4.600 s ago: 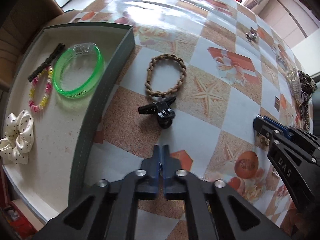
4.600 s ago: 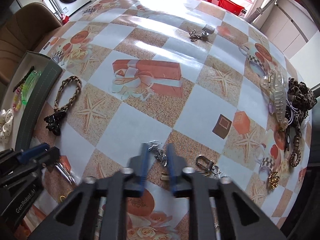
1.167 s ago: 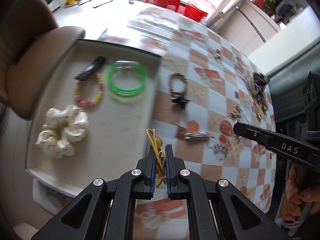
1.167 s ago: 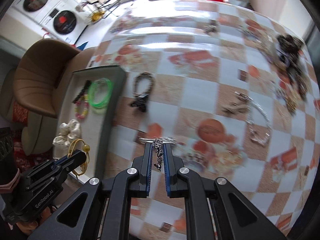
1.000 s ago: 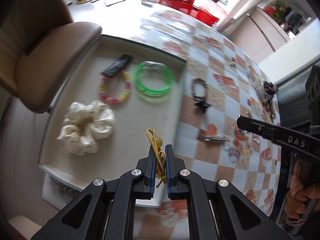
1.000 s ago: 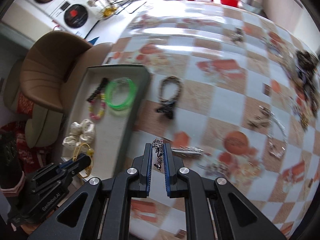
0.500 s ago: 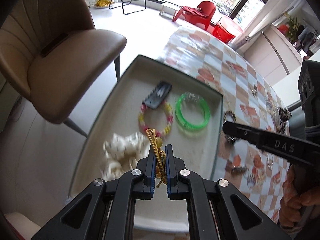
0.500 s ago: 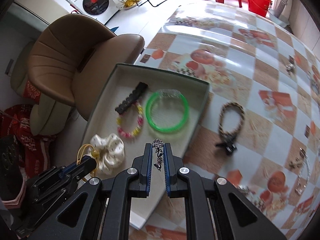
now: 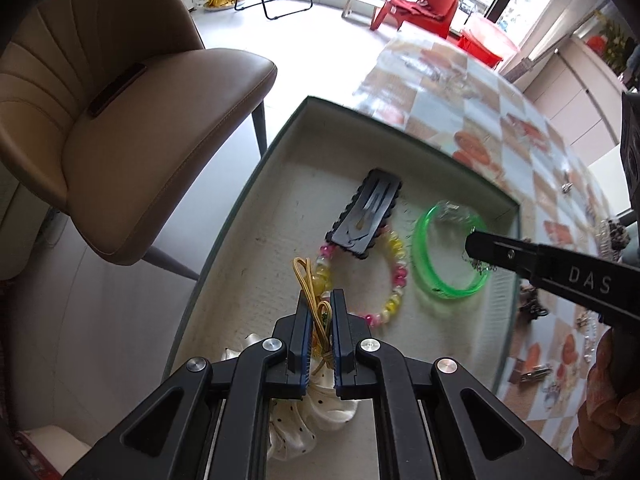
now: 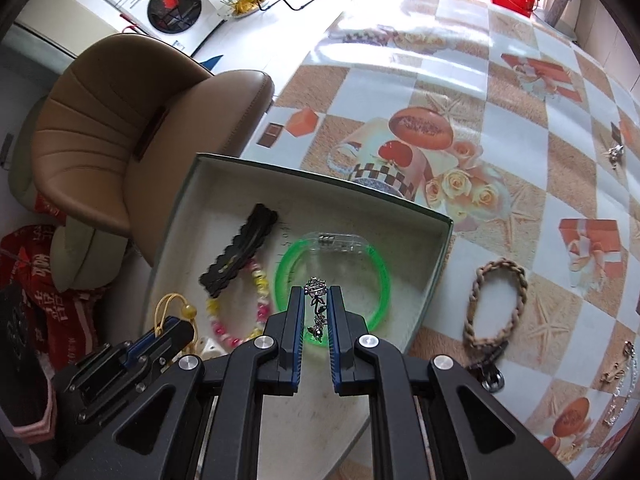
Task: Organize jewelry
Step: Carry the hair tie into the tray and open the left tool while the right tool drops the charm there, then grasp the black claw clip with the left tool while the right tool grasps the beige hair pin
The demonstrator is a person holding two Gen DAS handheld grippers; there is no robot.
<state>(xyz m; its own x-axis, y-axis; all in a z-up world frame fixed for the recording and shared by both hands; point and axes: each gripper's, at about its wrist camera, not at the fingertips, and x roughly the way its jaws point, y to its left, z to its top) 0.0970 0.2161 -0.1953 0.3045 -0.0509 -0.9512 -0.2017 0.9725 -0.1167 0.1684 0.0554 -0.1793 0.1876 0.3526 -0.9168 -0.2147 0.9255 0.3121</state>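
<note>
My left gripper [image 9: 321, 302] is shut on a gold cord bracelet with a yellow bead [image 9: 310, 286] and holds it above the shallow green-walled tray [image 9: 256, 168]. My right gripper [image 10: 316, 300] is shut on a small silver chain piece [image 10: 316, 304] above the tray [image 10: 436, 264], over the green bangle [image 10: 378, 280]. In the tray lie a black hair clip [image 9: 366, 212], a pink and yellow bead bracelet [image 9: 394, 280], the green bangle [image 9: 424, 264] and a white dotted scrunchie [image 9: 312, 420].
A brown chair [image 9: 120, 120] stands beside the tray. On the patterned tablecloth [image 10: 520, 160] lie a braided brown bracelet [image 10: 496, 304], a black clip [image 10: 490, 376] and small metal pieces [image 10: 616, 152] further right. Washing machines [image 10: 172, 4] stand at the back.
Both grippers have moved left from the table to above the tray, each carrying its piece. The tray items now lie close under the fingertips.
</note>
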